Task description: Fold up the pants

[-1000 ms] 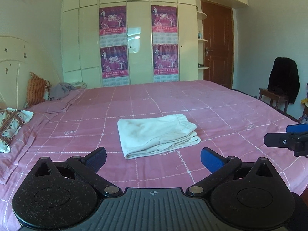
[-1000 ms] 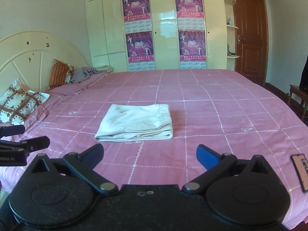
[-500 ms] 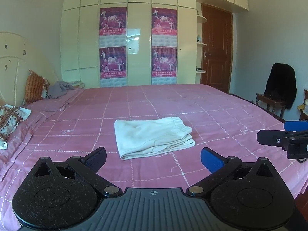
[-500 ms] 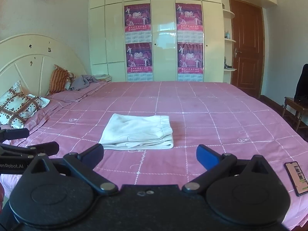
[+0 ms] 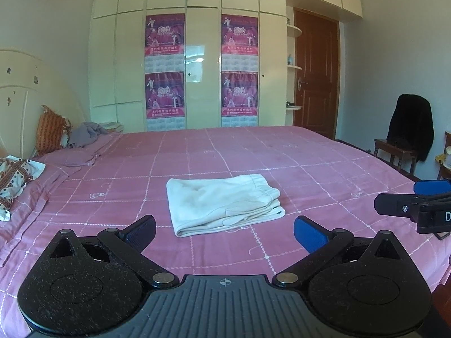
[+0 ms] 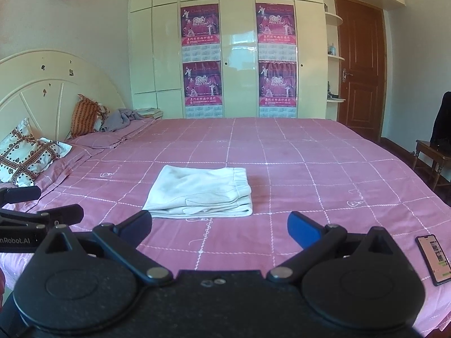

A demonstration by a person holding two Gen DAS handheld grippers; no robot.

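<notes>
Cream-white pants (image 5: 222,202) lie folded into a flat rectangle on the pink bedspread (image 5: 296,163); they also show in the right wrist view (image 6: 201,193). My left gripper (image 5: 224,232) is open and empty, held back from the pants near the bed's front edge. My right gripper (image 6: 219,229) is open and empty too, also short of the pants. The right gripper shows at the right edge of the left wrist view (image 5: 417,205), and the left gripper shows at the left edge of the right wrist view (image 6: 33,214).
A phone (image 6: 433,257) lies on the bed at the front right. Pillows (image 6: 26,159) and a grey garment (image 6: 119,118) sit by the headboard at left. A chair with a dark jacket (image 5: 410,129) stands right of the bed. A wardrobe and door stand behind.
Both grippers have drawn back and tilted up a little, so the folded pants sit slightly farther away. The pants have not moved. Both stay open.
</notes>
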